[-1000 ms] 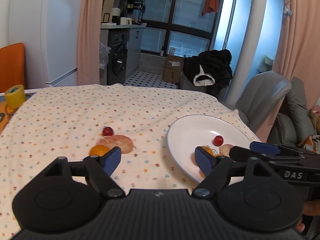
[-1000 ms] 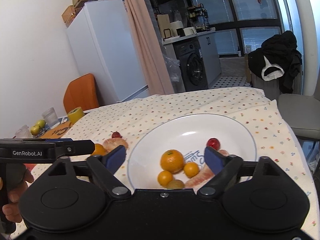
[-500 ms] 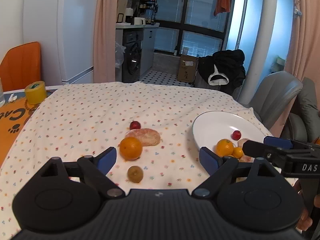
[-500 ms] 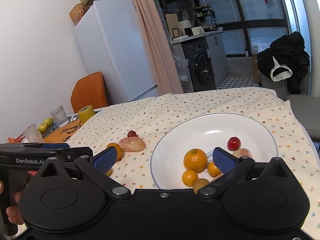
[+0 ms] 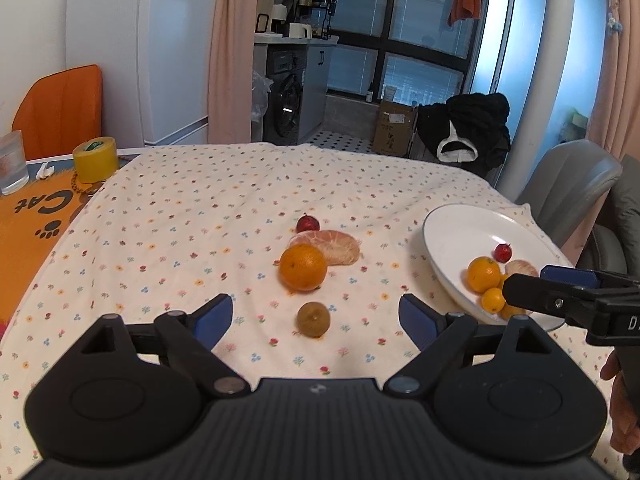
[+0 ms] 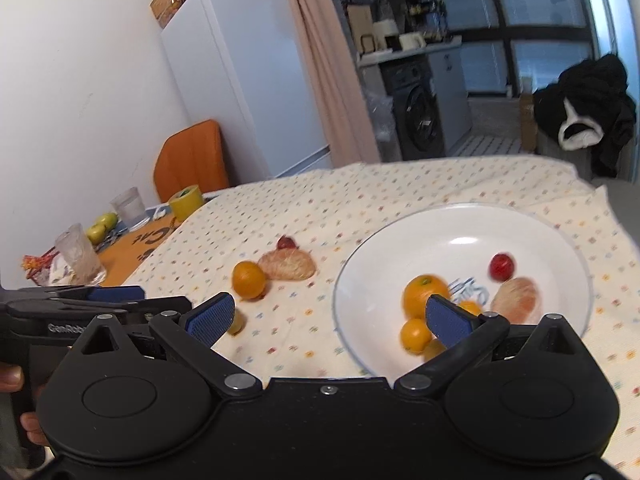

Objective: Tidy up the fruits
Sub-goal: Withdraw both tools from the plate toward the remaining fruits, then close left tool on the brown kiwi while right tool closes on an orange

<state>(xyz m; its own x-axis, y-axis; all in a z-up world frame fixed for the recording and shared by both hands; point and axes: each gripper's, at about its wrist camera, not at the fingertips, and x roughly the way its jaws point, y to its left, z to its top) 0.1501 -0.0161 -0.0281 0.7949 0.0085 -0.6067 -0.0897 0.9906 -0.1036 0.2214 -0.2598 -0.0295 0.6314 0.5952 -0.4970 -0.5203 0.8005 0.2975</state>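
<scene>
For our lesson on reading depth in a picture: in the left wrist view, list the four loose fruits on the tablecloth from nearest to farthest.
Small brownish-green fruit → large orange → peeled citrus piece → small red fruit.

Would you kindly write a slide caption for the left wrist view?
Open left gripper faces a kiwi, orange and peeled citrus beside the white plate.

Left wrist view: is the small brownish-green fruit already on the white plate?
No, the small brownish-green fruit lies on the tablecloth, well apart from the white plate.
</scene>
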